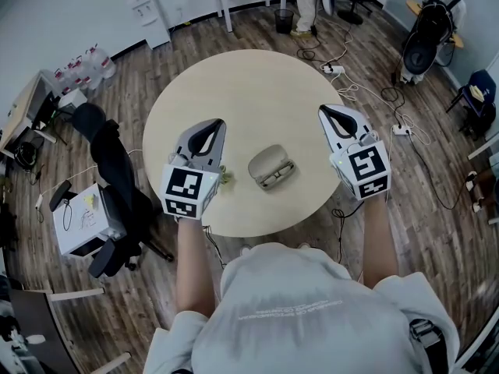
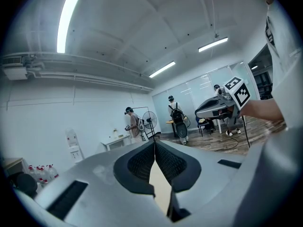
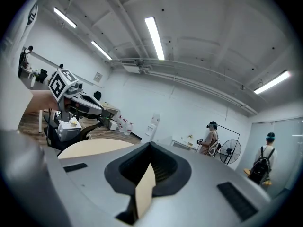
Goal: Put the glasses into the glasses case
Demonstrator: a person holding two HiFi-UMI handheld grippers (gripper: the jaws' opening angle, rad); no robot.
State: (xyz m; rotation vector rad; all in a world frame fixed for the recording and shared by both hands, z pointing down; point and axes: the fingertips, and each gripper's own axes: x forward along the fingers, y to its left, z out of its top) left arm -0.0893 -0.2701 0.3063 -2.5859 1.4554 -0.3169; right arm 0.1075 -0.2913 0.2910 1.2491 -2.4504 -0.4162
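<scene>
An open beige glasses case (image 1: 270,167) lies near the front of the round table (image 1: 234,84). A dark-rimmed shape in its lower half looks like the glasses (image 1: 275,177). My left gripper (image 1: 217,122) hovers left of the case, its jaws pressed together and empty; in the left gripper view (image 2: 155,145) only a beige strip of table shows below the tips. My right gripper (image 1: 324,109) is held right of the case, also shut and empty, as the right gripper view (image 3: 150,148) confirms. Each gripper appears in the other's view, raised over the table.
A small yellow-green object (image 1: 227,178) lies by the left gripper's marker cube. An office chair with a black jacket (image 1: 117,170) and a white box (image 1: 82,220) stand left of the table. Cables and a power strip (image 1: 334,69) run over the floor at the right. People stand far back.
</scene>
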